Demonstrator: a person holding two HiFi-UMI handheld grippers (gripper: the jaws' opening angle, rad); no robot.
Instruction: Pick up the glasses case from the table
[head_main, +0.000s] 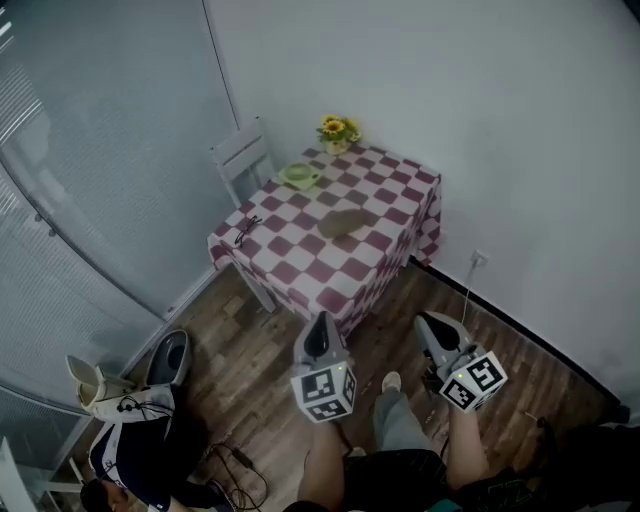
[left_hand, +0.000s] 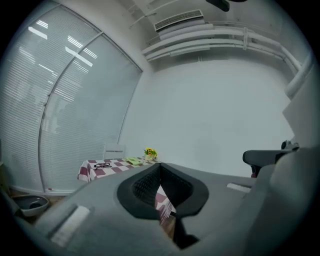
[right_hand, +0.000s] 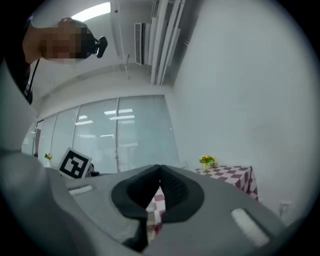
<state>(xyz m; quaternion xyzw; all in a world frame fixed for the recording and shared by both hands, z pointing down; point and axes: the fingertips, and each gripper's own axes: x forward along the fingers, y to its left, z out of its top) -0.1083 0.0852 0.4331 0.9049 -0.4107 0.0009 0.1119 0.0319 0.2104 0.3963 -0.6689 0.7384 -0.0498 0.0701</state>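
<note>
The glasses case (head_main: 345, 222), olive-brown and oval, lies near the middle of a small table (head_main: 390, 190) covered with a red-and-white check cloth. Both grippers hang over the wooden floor, well short of the table's near edge. The left gripper (head_main: 322, 320) is shut and holds nothing; in its own view the pads meet at the tip (left_hand: 160, 165). My right gripper (head_main: 426, 320) is likewise shut and empty, with its pads touching (right_hand: 160, 167). The gripper bodies hide the case in both gripper views; only the table (left_hand: 92, 169) (right_hand: 232, 172) shows there.
On the table lie black spectacles (head_main: 247, 229), a green dish (head_main: 299, 176) and a sunflower pot (head_main: 338, 131). A white chair (head_main: 243, 158) stands behind it. A person (head_main: 140, 455), a grey tub (head_main: 168, 358) and cables (head_main: 235, 470) are on the floor at left.
</note>
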